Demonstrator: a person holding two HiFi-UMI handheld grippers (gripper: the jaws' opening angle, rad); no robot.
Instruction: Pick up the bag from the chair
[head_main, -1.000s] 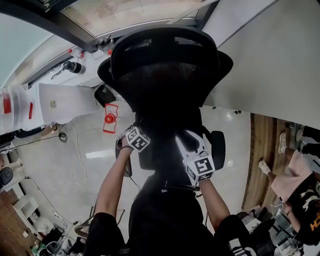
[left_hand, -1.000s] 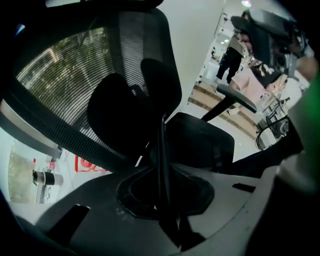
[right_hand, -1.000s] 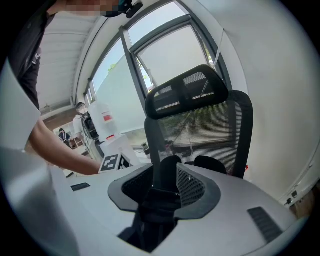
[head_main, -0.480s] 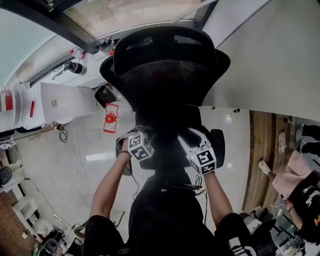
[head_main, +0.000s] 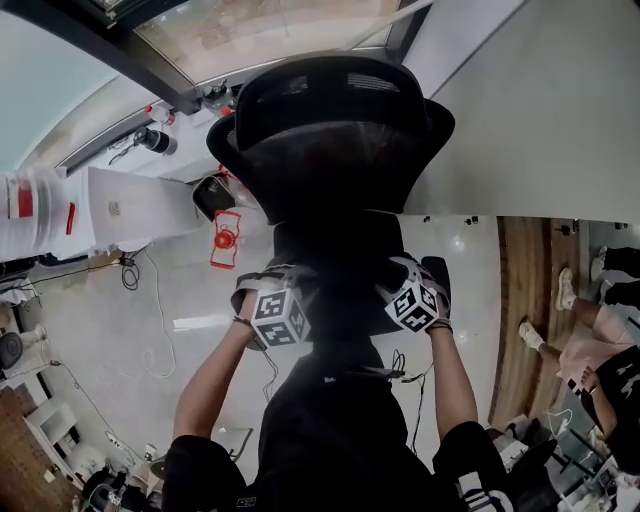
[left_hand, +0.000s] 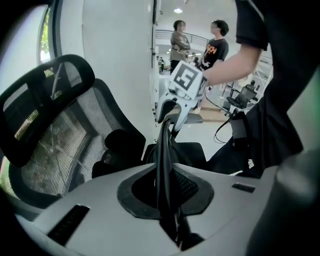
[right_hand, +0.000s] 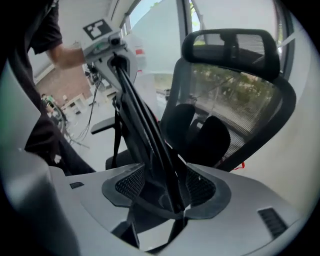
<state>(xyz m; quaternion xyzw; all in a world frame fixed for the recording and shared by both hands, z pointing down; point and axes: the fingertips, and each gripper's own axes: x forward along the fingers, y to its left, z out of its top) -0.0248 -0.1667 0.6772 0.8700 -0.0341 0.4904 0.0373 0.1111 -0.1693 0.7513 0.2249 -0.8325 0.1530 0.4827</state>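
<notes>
From the head view, my left gripper (head_main: 285, 300) and right gripper (head_main: 405, 295) flank the black bag (head_main: 335, 265) over the chair (head_main: 335, 120) seat. In the left gripper view, my jaws are clamped on the bag's strap (left_hand: 164, 165). In the right gripper view, the jaws likewise pinch the strap, which runs taut between both grippers.

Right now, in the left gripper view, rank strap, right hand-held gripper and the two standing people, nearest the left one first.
1. strap, centre, between the jaws.
2. right hand-held gripper, above, farther along the strap.
3. two standing people, top, far background.
</notes>
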